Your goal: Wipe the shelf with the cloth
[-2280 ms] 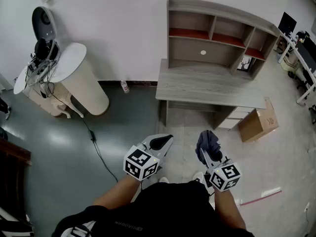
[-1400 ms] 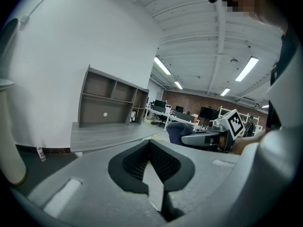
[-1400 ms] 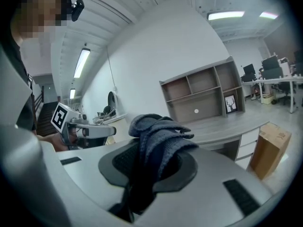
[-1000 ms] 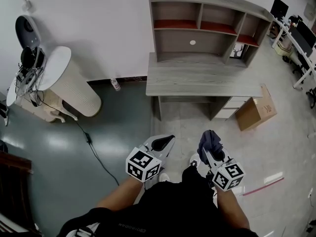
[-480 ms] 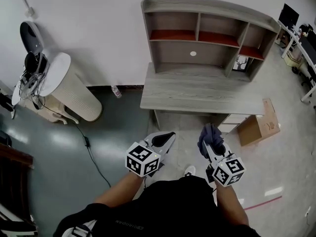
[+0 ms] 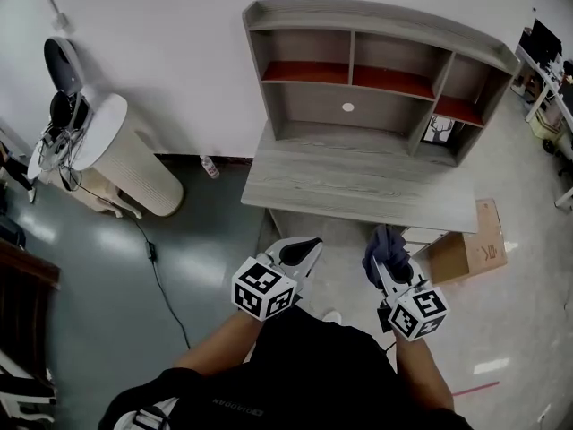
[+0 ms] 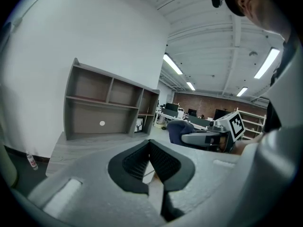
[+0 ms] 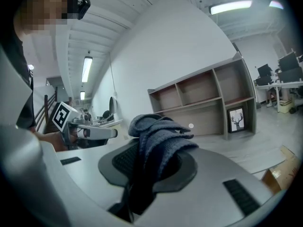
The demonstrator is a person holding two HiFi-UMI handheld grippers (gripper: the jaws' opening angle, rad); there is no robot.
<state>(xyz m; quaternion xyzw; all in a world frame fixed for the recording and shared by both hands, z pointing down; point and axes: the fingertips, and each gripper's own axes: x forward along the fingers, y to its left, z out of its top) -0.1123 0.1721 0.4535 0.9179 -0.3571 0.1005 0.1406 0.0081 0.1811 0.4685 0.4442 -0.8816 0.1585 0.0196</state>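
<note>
Left tool: The left tool [image 6: 309, 245] is held low in front of the person, above the floor [image 6: 206, 267] and just short of the surface. Its two jaws are squeezed together at the tips. Nothing is between them.
Right tool: The right tool [image 6: 388, 263] is held beside the left one, a little apart and at about the same height. Its jaws are clamped tight on the cloth.
Cloth: The cloth [image 6: 380, 242] is dark blue and looks knitted. It sits bunched up between the right tool's jaws and spills over their tips. It is not touching the shelf or the surface.
Shelf: The shelf [image 6: 304, 106] is grey wood. It stands at the back of the surface, against the white wall [image 6: 161, 52]. It has three boxes in the top row and a long one under them with a white dot [image 6: 348, 107] on its back.
Red boards: The floors of the top boxes are red boards [image 6: 304, 72].
Picture: A small picture [image 6: 439, 129] of a deer stands in the low box at the right end of the shelf.
Surface: The surface [image 6: 358, 186] is grey wood and lies in front of both tools.
Cardboard box: A cardboard box [image 6: 466, 245] sits on the floor by the right end of the surface.
White round stand: A white round stand [image 6: 125, 159] is at the left by the wall. A black cord [image 6: 157, 267] runs from it over the floor.
Small bottle: A small bottle [image 6: 209, 167] is on the floor by the wall, between the stand and the surface.
</note>
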